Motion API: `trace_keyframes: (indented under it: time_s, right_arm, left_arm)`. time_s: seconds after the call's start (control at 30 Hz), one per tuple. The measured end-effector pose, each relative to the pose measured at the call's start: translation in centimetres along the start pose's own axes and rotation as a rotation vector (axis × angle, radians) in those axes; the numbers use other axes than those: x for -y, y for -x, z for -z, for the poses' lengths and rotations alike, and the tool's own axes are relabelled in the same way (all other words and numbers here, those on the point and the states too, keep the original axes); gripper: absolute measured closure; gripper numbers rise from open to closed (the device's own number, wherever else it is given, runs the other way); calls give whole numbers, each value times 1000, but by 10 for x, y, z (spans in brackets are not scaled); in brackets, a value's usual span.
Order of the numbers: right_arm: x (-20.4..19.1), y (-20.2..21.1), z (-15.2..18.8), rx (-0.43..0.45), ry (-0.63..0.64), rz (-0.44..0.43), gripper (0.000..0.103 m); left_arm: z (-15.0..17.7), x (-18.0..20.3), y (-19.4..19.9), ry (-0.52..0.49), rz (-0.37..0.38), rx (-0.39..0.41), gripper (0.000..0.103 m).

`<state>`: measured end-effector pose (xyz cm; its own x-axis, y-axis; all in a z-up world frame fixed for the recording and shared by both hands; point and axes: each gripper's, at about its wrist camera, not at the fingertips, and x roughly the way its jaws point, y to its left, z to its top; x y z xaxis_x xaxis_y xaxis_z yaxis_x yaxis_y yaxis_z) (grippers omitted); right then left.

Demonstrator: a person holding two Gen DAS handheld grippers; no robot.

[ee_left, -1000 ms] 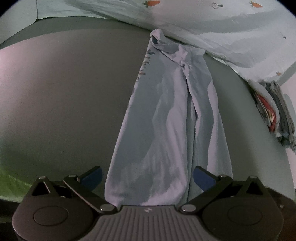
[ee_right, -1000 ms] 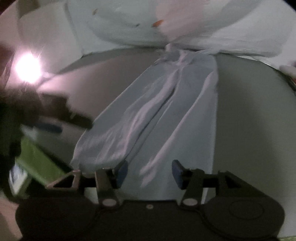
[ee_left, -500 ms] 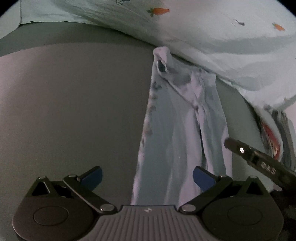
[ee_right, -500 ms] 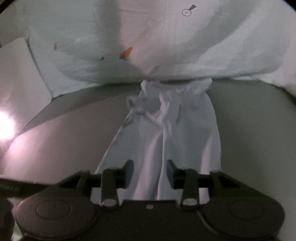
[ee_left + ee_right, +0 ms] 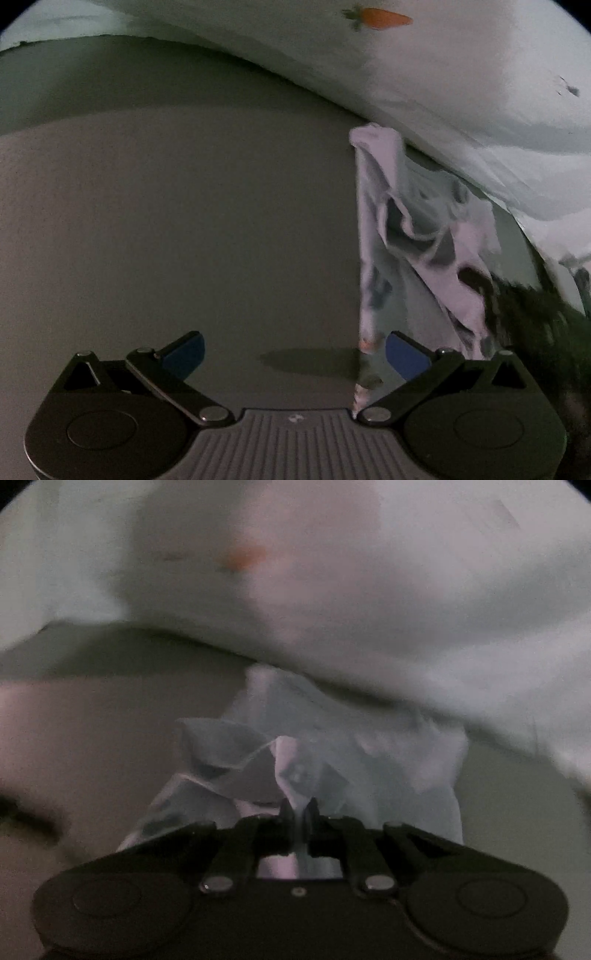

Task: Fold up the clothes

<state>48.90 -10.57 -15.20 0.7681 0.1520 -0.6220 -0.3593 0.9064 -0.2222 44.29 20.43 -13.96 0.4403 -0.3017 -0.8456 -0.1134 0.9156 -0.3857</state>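
Broad grey bed surface (image 5: pixel 177 221) underneath, dim. Along its far edge, a pale quilt (image 5: pixel 461 96) printed with small carrots (image 5: pixel 380 17), bulging over the top of both views. Light blue garment (image 5: pixel 417 236), bunched and crumpled into a narrow strip, lying on the grey surface with its far end touching the quilt's edge. Right gripper (image 5: pixel 298 814) clamped on a pinch of that garment (image 5: pixel 332 760), jaws pressed together with a fold of fabric rising between them. Left gripper (image 5: pixel 294 350) spread wide with blue pads (image 5: pixel 404 354), nothing between them, garment's edge just beside the right-hand pad.
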Motion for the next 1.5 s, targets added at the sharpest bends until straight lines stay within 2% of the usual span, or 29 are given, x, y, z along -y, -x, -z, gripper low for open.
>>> trace_keyframes:
  time_s: [0.1, 0.17, 0.27, 0.3, 0.33, 0.37, 0.43, 0.5, 0.57, 0.63, 0.7, 0.73, 0.8, 0.9, 1.0, 1.03, 1.13, 1.17, 1.23, 1.3, 1.33, 1.37, 1.5]
  right_arm:
    - [-45, 16, 9, 8, 287, -46, 95]
    - [-62, 13, 24, -43, 407, -71, 85]
    - [-61, 16, 30, -77, 415, -113, 77]
    - [-58, 18, 27, -98, 406, -135, 71]
    - [-53, 23, 21, -96, 378, -174, 55]
    - [-47, 27, 15, -93, 349, -214, 52]
    - [-34, 36, 2, -77, 252, -280, 52]
    - [-9, 41, -14, -27, 32, -320, 52]
    - [14, 36, -23, 4, -151, -291, 52]
    - [32, 26, -25, 18, -296, -202, 54]
    - [54, 11, -18, 17, -500, -131, 74]
    - [63, 2, -12, -1, -608, -120, 90]
    - [63, -15, -3, -44, -692, -139, 94]
    - [25, -26, -5, -115, -522, -229, 96]
    - [-10, -15, -12, -121, -307, -205, 97]
    - [-6, -11, -14, -119, -326, -218, 97]
    - [9, 2, -18, -105, -397, -252, 87]
    - [13, 6, -20, -100, -406, -241, 79]
    - [22, 17, -18, -99, -414, -213, 70]
    - [31, 30, -13, -108, -412, -183, 68]
    - [36, 37, -6, -119, -419, -167, 61]
    - [40, 43, 1, -135, -428, -156, 49]
    - [48, 80, 38, -197, -426, -69, 38]
  left_arm:
    - [-9, -10, -5, 25, 1, 2, 0]
    - [-12, -13, -5, 28, 12, 7, 0]
    - [-12, -11, -3, 5, 6, 5, 0]
    - [-11, -11, -2, -3, -1, 9, 0]
    - [-10, -11, -1, -5, -3, 10, 0]
    - [-9, -12, -1, -6, -6, 11, 0]
    - [-7, -13, 0, 4, -6, 15, 0]
    - [-7, -13, 0, 13, -8, 15, 0]
    - [-8, -12, -1, 17, -10, 16, 0]
    - [-9, -12, 0, 15, -10, 20, 0]
    - [-9, -12, 1, 14, -11, 22, 0]
    - [-10, -12, 2, 13, -11, 23, 0]
    - [-10, -12, 1, 13, -12, 23, 0]
    - [-11, -11, -2, 13, -14, 17, 0]
    - [-11, -12, -2, 18, -16, 15, 0]
    - [-10, -13, -1, 23, -14, 17, 0]
    - [-7, -14, 1, 27, -17, 16, 0]
    - [-6, -13, 3, 24, -21, 15, 0]
    - [-2, -11, 7, 12, -21, 14, 0]
    - [8, -8, 12, -5, -5, -1, 0]
    - [14, -5, 14, -13, 5, -12, 0]
    - [21, -3, 17, -21, 14, -23, 0]
    - [65, 10, 34, -59, 30, -64, 0]
